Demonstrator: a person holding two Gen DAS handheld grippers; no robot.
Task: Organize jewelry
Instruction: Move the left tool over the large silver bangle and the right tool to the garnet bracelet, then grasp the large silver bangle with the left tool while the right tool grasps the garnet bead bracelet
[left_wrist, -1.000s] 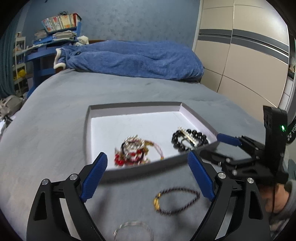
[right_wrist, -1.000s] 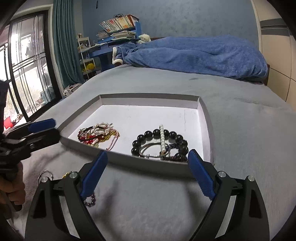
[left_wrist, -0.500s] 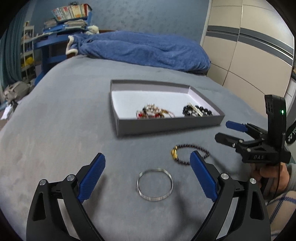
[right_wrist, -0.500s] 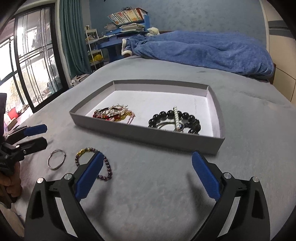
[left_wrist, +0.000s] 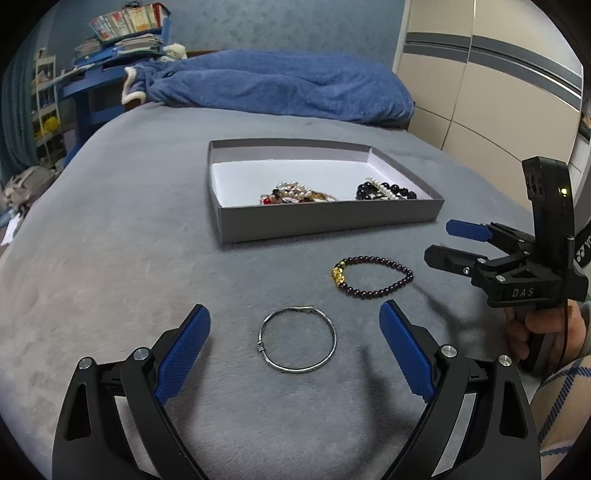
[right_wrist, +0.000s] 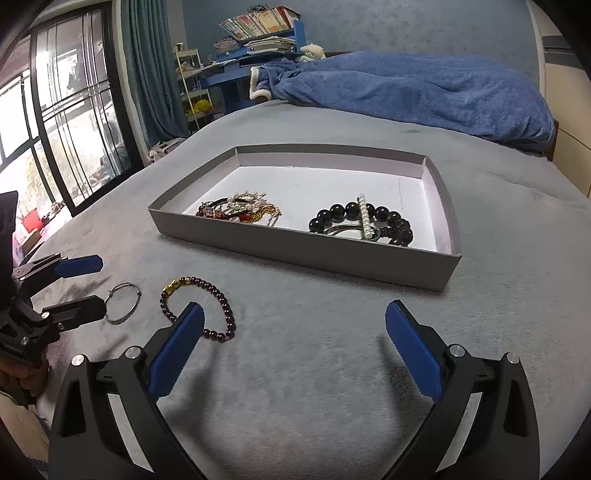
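Note:
A thin silver bangle (left_wrist: 334, 338) lies flat on the grey bedspread, between the spread fingers of my left gripper (left_wrist: 293, 319), which is open and not touching it. To its right lies a dark red bead bracelet (left_wrist: 369, 259) with a gold charm. My right gripper (right_wrist: 293, 312) is open and empty, and that bead bracelet (right_wrist: 218, 291) sits just beyond its left fingertip. Farther off stands a shallow grey box (right_wrist: 314, 253). It holds a tangle of pearl, red and gold pieces (right_wrist: 240, 210) and a black bead bracelet (right_wrist: 369, 214). The bangle (right_wrist: 137, 297) also shows beside the left gripper (right_wrist: 101, 284).
The right gripper (left_wrist: 439, 242) hovers at the right of the bracelet, held by a person's hand (left_wrist: 524, 325). A rumpled blue blanket (left_wrist: 277, 85) lies at the head of the bed. A beige wardrobe (left_wrist: 498, 92) stands on the right, and a window (right_wrist: 55, 129) and blue desk on the left.
Both grippers have drawn back from the box toward the near edge of the bed. The bangle and bead bracelet have come into full view, and the bangle now lies between the left fingers.

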